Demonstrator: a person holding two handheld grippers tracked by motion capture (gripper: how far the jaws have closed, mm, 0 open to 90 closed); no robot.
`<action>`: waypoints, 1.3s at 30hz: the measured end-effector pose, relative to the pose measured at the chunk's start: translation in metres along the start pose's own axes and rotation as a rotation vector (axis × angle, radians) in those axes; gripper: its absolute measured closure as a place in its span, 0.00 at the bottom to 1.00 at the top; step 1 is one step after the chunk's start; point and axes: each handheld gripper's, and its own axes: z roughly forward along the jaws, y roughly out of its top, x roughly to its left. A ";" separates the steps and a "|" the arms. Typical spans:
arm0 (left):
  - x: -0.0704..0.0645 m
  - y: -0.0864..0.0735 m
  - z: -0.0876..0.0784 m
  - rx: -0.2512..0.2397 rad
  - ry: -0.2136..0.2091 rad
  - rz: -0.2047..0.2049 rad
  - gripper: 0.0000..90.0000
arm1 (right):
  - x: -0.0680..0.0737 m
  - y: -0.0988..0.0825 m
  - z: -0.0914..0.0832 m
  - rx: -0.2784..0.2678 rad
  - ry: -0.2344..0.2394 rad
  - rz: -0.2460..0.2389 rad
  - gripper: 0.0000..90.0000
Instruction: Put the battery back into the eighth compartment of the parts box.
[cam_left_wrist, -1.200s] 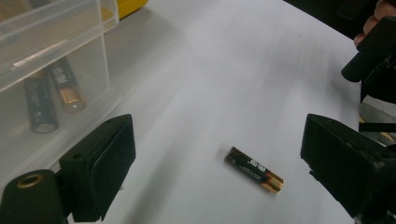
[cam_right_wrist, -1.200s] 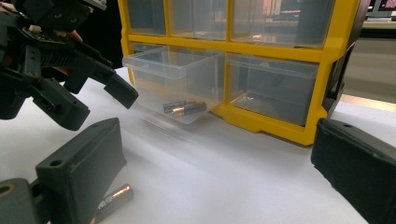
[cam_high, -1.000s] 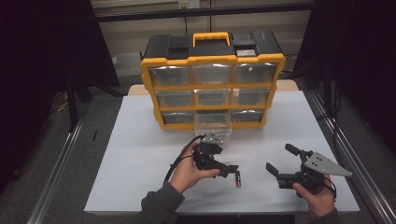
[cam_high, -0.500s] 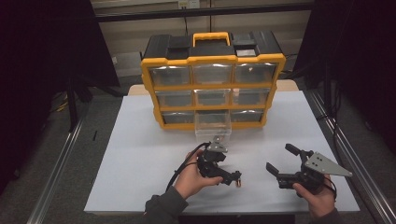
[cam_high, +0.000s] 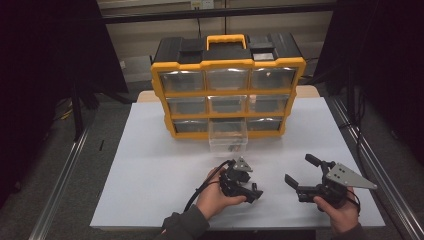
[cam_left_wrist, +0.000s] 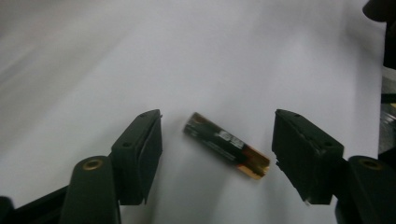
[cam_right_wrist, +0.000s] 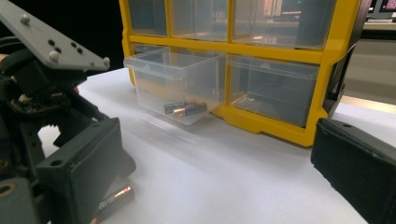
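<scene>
Drawn back from the open clear drawer toward the table's near edge since a second ago: left gripper, jaws apart, black-and-gold battery lying loose between them on white paper. Unmoved, likewise agape and empty: right gripper. More batteries inside that drawer of the yellow organizer.

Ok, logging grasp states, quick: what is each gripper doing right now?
Left gripper: open, jaws either side of a battery lying on the table, not gripping it.
Right gripper: open, holding nothing.

One organizer, nine drawers, one pulled out; two tongs; three batteries visible.
</scene>
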 end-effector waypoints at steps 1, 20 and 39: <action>-0.001 -0.001 0.002 -0.013 -0.005 0.005 0.40 | 0.000 0.000 0.000 0.000 -0.004 0.003 0.03; 0.004 -0.004 -0.003 0.040 0.063 0.048 0.86 | 0.000 0.000 -0.001 0.001 -0.002 -0.001 0.03; 0.013 -0.009 -0.012 0.037 0.020 -0.051 0.76 | 0.000 0.000 -0.001 0.000 0.002 0.000 0.03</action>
